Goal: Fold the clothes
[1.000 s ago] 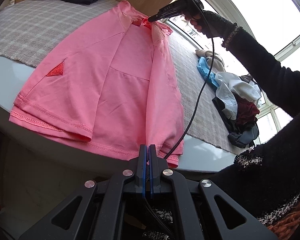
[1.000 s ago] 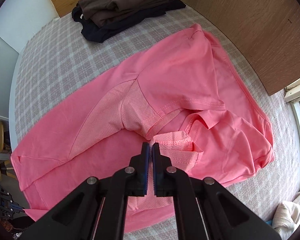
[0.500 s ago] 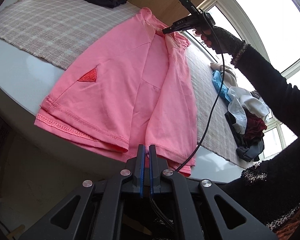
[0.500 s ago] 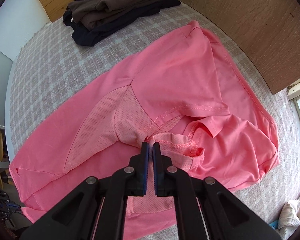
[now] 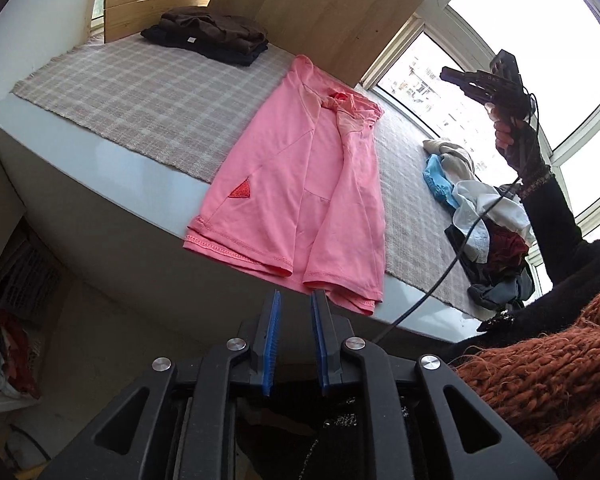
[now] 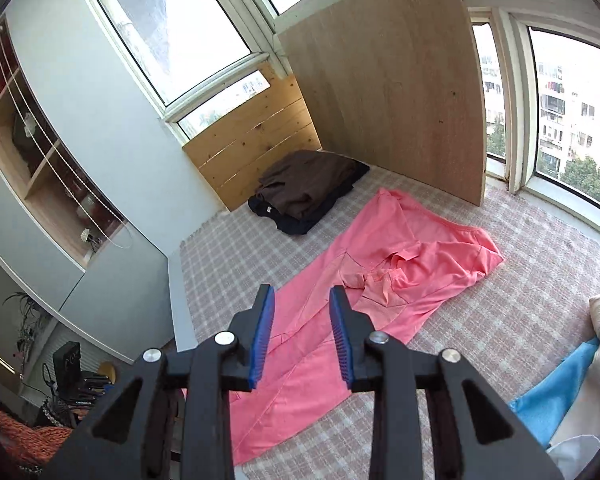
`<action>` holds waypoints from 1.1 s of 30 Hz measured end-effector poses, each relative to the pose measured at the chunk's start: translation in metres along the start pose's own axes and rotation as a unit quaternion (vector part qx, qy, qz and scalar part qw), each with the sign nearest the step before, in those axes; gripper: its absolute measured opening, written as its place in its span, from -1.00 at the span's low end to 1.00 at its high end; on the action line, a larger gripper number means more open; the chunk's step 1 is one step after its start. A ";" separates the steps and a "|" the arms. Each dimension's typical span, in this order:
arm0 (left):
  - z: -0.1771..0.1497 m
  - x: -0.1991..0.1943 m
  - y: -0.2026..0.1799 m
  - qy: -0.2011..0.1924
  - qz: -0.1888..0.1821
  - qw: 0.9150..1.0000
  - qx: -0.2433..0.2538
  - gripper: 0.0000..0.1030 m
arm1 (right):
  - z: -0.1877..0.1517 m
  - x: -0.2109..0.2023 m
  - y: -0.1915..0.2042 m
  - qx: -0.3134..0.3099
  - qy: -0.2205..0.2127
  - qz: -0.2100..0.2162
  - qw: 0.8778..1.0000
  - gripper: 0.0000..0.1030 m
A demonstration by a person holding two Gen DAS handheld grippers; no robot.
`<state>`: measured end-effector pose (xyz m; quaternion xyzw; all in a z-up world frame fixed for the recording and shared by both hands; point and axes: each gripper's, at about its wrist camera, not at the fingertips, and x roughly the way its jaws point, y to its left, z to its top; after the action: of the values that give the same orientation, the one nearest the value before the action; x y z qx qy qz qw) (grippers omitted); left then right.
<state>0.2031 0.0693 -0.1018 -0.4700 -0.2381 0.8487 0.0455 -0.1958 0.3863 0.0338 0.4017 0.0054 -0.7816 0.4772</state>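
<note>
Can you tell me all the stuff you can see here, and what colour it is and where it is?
T-shirt: one, pink, lying flat on the checked cloth, sides folded in, hem hanging over the near edge.
Checked cloth: one, beige and white, covering the platform top.
Folded clothes: one stack, dark brown on black, far corner by the wooden boards.
Unfolded clothes pile: one heap, blue, white, cream, dark red and grey, by the window.
Wooden boards: two, light brown, standing behind the platform.
Shelf unit: one, pale wood, on the wall.
Left hand-held gripper: one, black with blue pads, opening, nothing between them.
Right hand-held gripper: one, same colours, opening, empty, raised above the shirt.
</note>
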 end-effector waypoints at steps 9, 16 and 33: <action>0.035 0.030 -0.001 0.042 -0.023 0.994 0.103 -0.72 | -0.217 0.069 0.103 -0.025 0.137 -0.052 0.989 -0.14; 0.083 0.060 0.001 0.093 -0.044 0.975 0.199 -0.72 | -0.296 0.117 0.168 -0.043 0.136 -0.114 0.983 -0.14; 0.115 0.097 0.003 0.138 -0.089 0.941 0.295 -0.62 | -0.301 0.142 0.196 -0.058 0.131 -0.177 0.974 -0.88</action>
<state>0.0553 0.0545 -0.1274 -0.5250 -0.0090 0.8003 0.2895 0.1072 0.2919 -0.1862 0.4650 0.1840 -0.7925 0.3491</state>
